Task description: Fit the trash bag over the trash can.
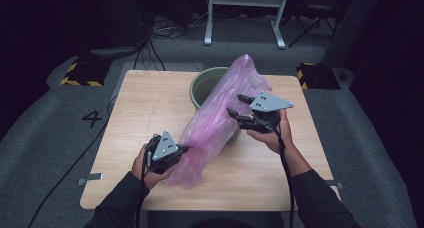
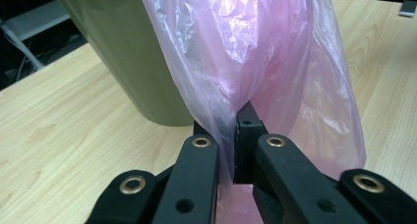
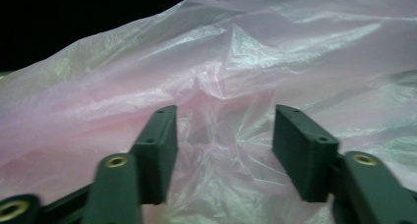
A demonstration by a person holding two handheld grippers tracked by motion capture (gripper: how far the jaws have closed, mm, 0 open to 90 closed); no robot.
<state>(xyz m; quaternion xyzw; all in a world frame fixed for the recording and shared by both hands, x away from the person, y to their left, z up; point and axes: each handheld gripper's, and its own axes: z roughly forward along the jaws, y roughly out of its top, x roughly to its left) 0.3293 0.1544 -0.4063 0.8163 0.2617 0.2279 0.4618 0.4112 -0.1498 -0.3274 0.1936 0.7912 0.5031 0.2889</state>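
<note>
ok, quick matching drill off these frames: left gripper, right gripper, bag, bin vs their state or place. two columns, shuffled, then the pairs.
1. left gripper
2. right gripper
3. pink plastic bag
4. green bin

a. stands on the table, partly behind the bag
b. jaws apart, film between them, unpinched
c. stretched between both grippers
d. clamped on the bag's film

Pairs: 1-d, 2-b, 3-c, 4-a

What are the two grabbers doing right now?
Left gripper: closed, pinching the pink plastic bag.
Right gripper: fingers open, bag between them, not gripped.
</note>
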